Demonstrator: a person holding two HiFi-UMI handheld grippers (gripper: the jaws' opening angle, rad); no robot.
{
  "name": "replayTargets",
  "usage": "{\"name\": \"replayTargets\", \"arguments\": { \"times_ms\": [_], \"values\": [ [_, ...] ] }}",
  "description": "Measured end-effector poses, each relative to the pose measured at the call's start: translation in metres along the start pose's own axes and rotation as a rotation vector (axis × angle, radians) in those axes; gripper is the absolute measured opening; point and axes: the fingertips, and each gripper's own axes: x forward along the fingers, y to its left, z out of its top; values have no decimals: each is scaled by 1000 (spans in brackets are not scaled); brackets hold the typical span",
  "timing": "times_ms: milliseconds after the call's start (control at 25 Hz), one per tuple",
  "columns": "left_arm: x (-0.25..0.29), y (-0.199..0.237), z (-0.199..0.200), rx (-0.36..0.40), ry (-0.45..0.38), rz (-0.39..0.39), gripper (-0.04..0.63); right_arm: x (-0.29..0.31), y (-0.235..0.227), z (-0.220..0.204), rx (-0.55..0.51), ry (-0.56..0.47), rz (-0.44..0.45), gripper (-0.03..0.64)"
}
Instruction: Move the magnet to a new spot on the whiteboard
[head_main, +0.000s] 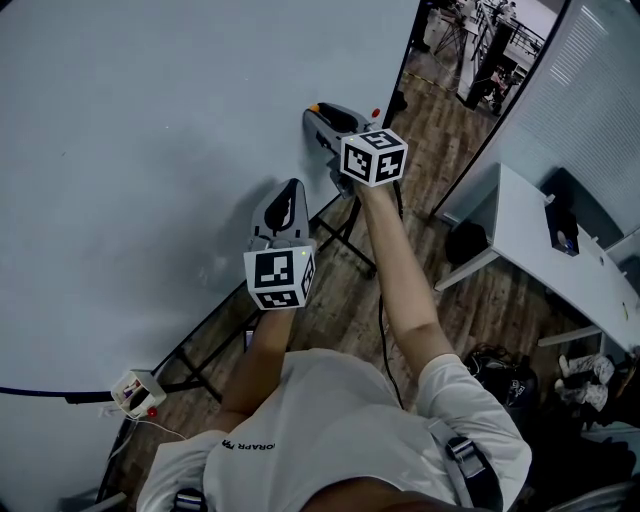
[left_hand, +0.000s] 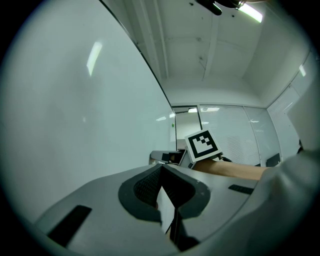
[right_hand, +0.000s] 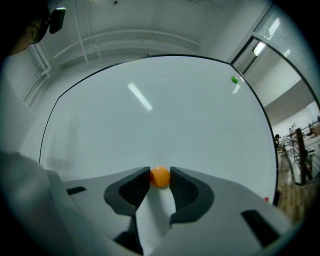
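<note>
The right tool (right_hand: 160, 173) clamps the orange magnet (right_hand: 160, 178) on the whiteboard (right_hand: 150, 120); the left tool (left_hand: 163, 171), closed together and empty, sits beside the whiteboard.

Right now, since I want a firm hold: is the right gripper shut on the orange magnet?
Shut on it: both pads of the right gripper touch the orange magnet.

Broad open whiteboard (head_main: 140, 160) surface leftward and upward; a green magnet (right_hand: 234, 79) near its upper right edge
</note>
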Motion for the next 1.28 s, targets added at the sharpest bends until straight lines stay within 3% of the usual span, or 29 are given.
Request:
{"name": "replayTargets", "arguments": {
  "times_ms": [800, 1280],
  "values": [
    [-3, -5, 12, -7, -21, -13, 3, -1, 4, 2, 19, 28, -10, 132],
    [-4, -8, 10, -8, -20, -36, 3, -35, 7, 15, -26, -42, -68, 132]
  ]
}}
